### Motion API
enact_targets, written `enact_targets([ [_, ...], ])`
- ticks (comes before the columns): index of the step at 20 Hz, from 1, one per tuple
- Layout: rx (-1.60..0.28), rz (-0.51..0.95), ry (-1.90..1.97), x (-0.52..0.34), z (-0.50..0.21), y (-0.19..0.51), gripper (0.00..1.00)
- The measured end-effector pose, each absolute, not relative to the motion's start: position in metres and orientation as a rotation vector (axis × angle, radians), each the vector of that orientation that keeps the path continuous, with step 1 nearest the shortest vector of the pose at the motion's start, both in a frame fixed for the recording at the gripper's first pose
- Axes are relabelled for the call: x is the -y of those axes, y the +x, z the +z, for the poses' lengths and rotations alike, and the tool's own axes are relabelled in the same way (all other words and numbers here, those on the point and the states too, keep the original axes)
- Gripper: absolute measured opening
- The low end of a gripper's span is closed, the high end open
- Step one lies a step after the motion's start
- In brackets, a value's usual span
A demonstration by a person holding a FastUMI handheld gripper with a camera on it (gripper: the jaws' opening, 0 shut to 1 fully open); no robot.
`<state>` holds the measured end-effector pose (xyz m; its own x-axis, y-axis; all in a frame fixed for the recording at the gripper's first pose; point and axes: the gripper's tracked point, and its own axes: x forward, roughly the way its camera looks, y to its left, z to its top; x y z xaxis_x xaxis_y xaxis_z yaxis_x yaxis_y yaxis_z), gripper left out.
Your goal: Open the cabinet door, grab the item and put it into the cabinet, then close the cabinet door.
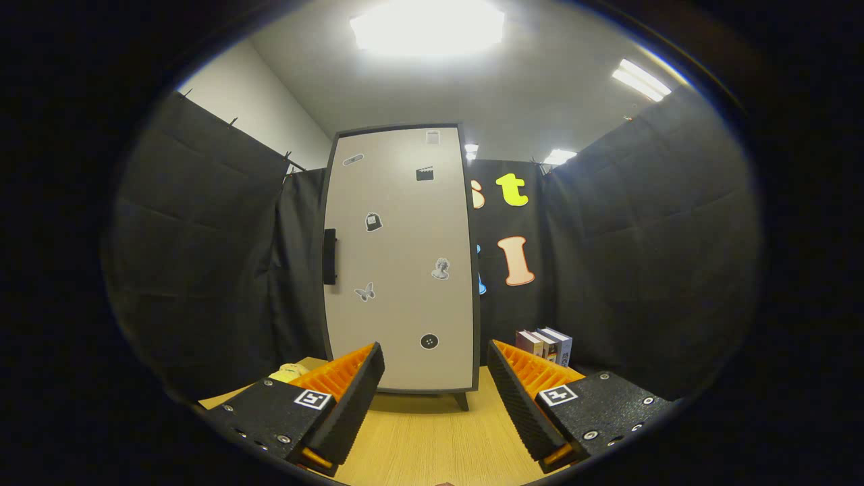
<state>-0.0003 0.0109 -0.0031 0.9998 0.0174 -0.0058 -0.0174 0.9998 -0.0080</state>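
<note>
A tall light-grey cabinet (401,263) with a dark frame stands on the wooden table straight beyond my fingers, its door shut and dotted with small stickers. A black handle (329,256) sits on the door's left edge at mid height. My gripper (435,368) is open, held above the table some way short of the cabinet, with nothing between its fingers. A pale yellow item (290,372) lies on the table to the left of the cabinet, half hidden behind my left finger (344,385).
Several books (545,345) stand upright to the right of the cabinet, beyond my right finger. Black cloth walls close the booth on the left, back and right. Bare wooden table (432,432) stretches between my fingers and the cabinet's foot.
</note>
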Motion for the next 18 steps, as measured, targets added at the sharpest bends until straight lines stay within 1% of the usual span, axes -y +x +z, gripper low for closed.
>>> enact_targets([
  [9, -0.022, 0.035, 0.021, -0.021, -0.002, 0.011, 0.95],
  [18, 0.013, 0.088, 0.077, -0.061, 0.035, 0.062, 0.95],
])
